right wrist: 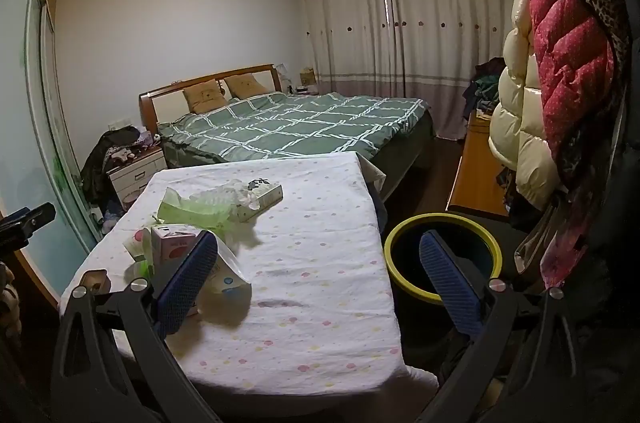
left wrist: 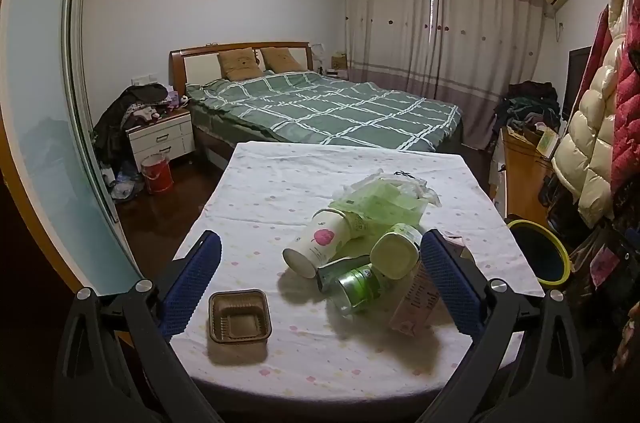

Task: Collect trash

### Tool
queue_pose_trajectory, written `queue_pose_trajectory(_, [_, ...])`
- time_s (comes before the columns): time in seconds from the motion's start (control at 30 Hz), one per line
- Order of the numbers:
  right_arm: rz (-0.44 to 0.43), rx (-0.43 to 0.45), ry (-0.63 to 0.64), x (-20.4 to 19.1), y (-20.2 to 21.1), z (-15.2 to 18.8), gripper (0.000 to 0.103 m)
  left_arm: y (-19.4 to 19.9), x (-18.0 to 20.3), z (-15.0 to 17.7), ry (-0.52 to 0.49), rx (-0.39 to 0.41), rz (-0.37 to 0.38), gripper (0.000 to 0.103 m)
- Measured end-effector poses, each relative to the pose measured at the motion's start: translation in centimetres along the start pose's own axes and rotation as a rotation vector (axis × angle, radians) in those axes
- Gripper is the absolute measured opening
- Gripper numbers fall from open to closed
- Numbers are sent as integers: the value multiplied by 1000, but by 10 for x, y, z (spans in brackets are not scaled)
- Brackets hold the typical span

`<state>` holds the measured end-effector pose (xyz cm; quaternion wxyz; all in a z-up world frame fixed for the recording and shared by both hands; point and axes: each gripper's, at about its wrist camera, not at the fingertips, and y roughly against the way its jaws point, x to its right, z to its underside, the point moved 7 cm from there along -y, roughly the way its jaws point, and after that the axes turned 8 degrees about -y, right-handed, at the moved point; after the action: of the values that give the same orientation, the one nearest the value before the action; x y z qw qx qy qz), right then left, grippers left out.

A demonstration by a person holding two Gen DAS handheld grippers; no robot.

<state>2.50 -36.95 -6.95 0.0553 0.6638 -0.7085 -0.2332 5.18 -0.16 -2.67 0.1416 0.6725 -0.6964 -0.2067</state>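
Observation:
A pile of trash lies on the cloth-covered table (left wrist: 280,183): a paper cup with a pink print (left wrist: 320,243), a pale jar (left wrist: 394,251), a green-labelled bottle (left wrist: 360,287), a pink carton (left wrist: 416,299), a green plastic bag (left wrist: 380,203) and a brown plastic tray (left wrist: 239,315). My left gripper (left wrist: 320,255) is open and empty, above the near part of the table, its fingers on either side of the pile. My right gripper (right wrist: 320,255) is open and empty over the table's right edge. The black bin with a yellow rim (right wrist: 442,255) stands right of the table. A small white box (right wrist: 260,199) lies behind the bag.
A bed with a green checked cover (left wrist: 320,107) stands behind the table. A white nightstand (left wrist: 160,139) and a red bucket (left wrist: 157,174) are at the left. Hanging jackets (right wrist: 560,63) and a wooden cabinet (right wrist: 476,175) crowd the right side. The bin also shows in the left wrist view (left wrist: 540,251).

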Motion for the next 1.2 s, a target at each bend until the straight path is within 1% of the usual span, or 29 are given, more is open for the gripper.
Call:
queue_pose_trajectory(0.23, [0,-4,-9,6,-2,-2,97,0,4,0,-6,-3,0,98])
queue_pose_trajectory(1.2, [6,-20,-16,6,-8,3,97,-6,8,3,-5,-28,21,98])
